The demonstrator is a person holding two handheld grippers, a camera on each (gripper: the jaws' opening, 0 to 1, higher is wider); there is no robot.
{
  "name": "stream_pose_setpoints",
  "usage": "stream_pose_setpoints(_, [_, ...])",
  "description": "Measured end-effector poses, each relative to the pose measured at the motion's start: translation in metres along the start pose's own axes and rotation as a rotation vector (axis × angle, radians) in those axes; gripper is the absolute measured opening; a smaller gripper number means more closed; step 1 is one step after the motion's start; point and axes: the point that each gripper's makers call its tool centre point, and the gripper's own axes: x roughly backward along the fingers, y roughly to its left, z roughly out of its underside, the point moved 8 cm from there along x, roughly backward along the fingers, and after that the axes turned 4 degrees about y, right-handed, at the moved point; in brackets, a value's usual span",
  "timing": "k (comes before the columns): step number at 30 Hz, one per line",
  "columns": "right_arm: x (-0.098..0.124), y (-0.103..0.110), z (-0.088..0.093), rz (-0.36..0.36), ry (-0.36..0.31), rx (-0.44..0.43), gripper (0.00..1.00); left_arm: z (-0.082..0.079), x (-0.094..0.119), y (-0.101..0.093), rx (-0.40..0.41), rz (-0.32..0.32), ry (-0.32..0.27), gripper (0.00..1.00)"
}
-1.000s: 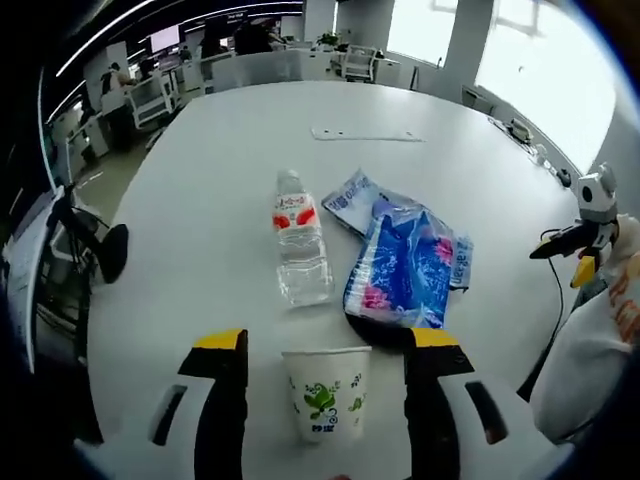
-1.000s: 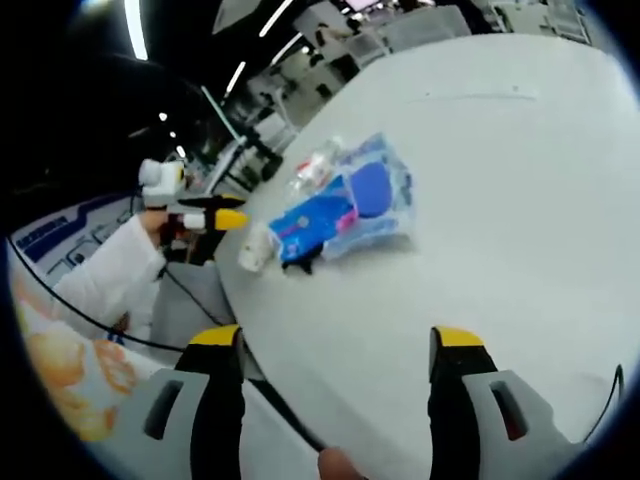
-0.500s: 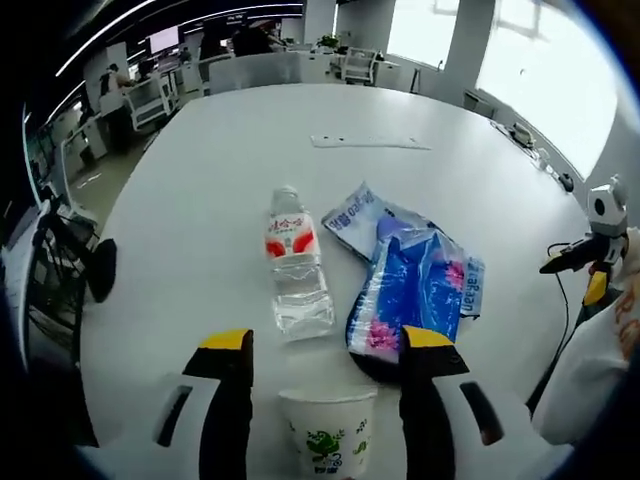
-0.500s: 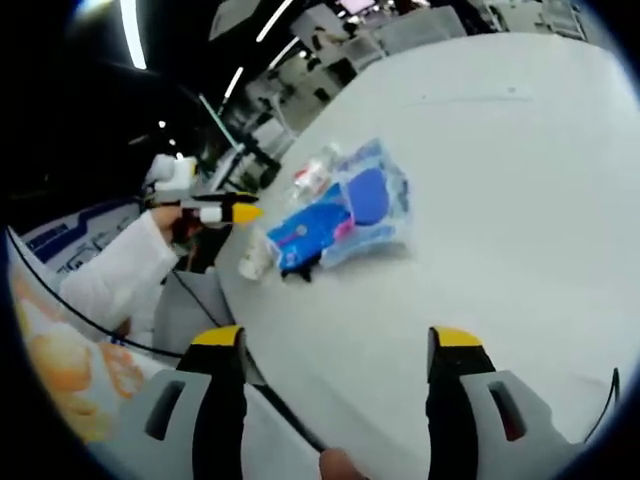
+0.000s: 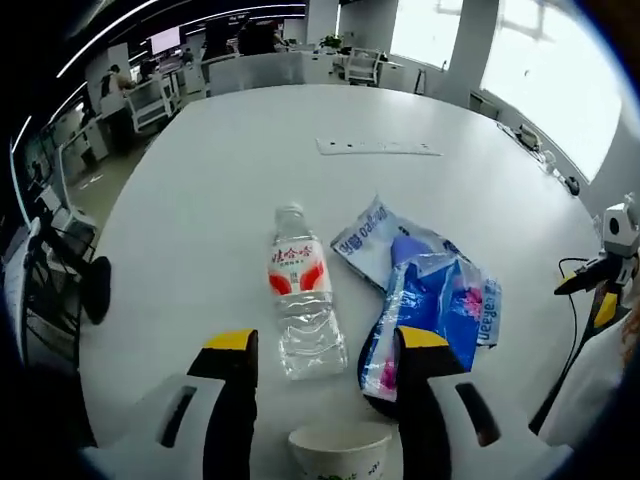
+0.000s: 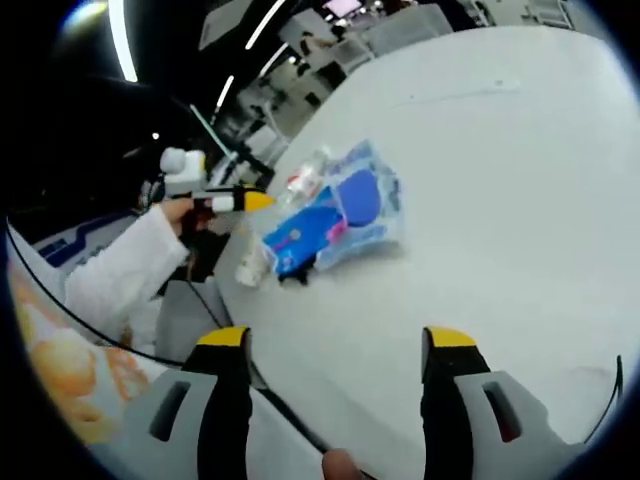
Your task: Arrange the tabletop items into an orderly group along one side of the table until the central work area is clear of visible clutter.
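A: Left gripper (image 5: 320, 345) fingers wide, holding nothing; paper cup (image 5: 343, 452) stands between them at the desk (image 5: 200, 200) edge.
B: Right gripper (image 6: 335, 345) likewise wide. Bottle (image 5: 303, 300) lies beside blue packets (image 5: 425, 300).

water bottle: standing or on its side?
On its side. The bottle lies flat on the table, cap pointing away from the left tool, label facing up, beside the blue bags.

one bottle (image 5: 303, 305), one cup (image 5: 342, 451), two packets (image 5: 425, 300)
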Motion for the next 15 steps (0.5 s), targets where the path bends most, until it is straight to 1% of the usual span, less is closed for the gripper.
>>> stream_pose_setpoints(5, [-0.002,-0.001,-0.001,-0.004,-0.005,-0.016,0.68,-0.005,-0.008,0.004,-0.005,0.000,0.010,0.53])
stream_pose_setpoints(11, [-0.007,-0.001,-0.002,-0.009,0.014,-0.021,0.67,-0.014,-0.015,0.012,-0.001,-0.011,0.013,0.53])
stream_pose_setpoints(15, [-0.010,0.000,-0.004,-0.020,0.018,-0.028,0.67,-0.020,-0.023,0.013,0.002,-0.013,0.019,0.53])
